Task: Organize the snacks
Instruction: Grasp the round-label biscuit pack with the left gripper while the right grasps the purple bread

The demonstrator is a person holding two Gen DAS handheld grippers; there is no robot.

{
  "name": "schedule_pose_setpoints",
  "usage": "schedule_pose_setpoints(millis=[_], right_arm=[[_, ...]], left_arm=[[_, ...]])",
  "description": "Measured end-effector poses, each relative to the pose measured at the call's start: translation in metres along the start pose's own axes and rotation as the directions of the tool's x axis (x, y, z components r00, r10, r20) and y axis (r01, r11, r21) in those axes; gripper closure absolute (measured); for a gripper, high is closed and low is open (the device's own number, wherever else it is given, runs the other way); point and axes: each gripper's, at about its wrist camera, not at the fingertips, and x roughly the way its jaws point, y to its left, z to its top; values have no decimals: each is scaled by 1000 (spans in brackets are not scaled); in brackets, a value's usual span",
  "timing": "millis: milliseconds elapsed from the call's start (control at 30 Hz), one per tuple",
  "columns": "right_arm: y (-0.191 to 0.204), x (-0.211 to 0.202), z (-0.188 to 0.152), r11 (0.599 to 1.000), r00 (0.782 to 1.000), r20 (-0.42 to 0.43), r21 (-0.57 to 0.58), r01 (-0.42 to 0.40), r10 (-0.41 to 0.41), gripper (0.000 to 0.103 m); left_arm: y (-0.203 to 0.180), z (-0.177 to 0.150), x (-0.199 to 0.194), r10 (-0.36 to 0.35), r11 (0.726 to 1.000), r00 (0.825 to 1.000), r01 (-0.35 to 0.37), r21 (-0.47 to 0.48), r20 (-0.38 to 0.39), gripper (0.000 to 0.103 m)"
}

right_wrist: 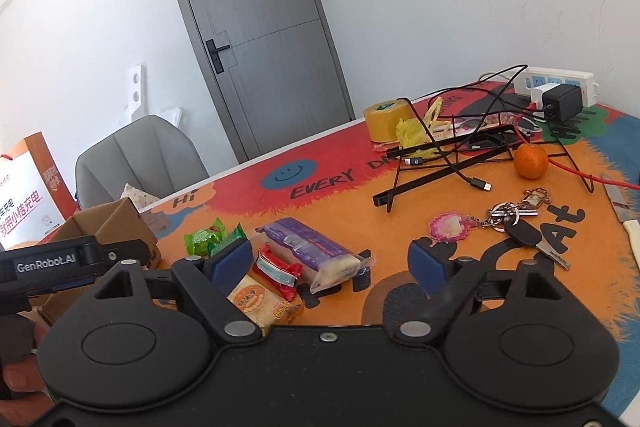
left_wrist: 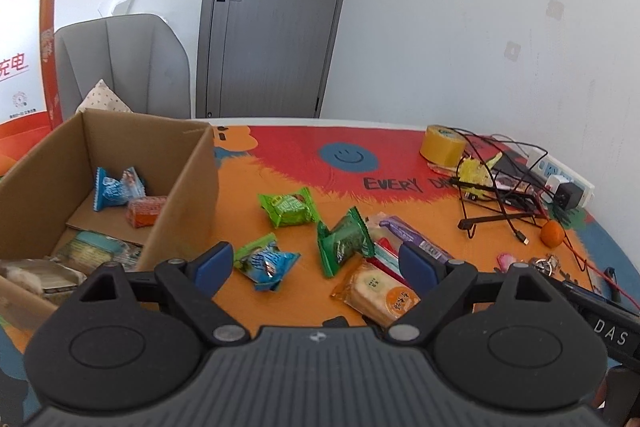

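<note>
With left gripper (left_wrist: 316,265) and right gripper (right_wrist: 332,263) both spread and empty, risk of pinching two overlapped snack packets (left_wrist: 360,259) together, spilling beside cardboard box (left_wrist: 188,187).

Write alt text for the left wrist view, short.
The open left gripper hovers over an orange mat strewn with wrapped snacks: a blue packet, two green packets and an orange-labelled cracker pack. At left, a cardboard box already holds a few snacks.
</note>
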Motion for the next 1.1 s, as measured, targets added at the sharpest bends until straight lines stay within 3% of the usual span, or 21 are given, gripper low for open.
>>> schedule_pose_setpoints(millis=[333,733,1100], right_arm=[[-18,19,-3,1000,999,-29,9,-28,28,31],[-33,32,-5,999,998,-47,27,-30,32,34],[-30,47,-5,999,997,-68,9,-41,41,36]], left_arm=[[-26,-6,36,25,999,998,-23,26,-59,14],[-51,-17,75,53,997,992,-46,62,-113,14],[-46,-22,88,73,996,984,-64,59,-162,14]])
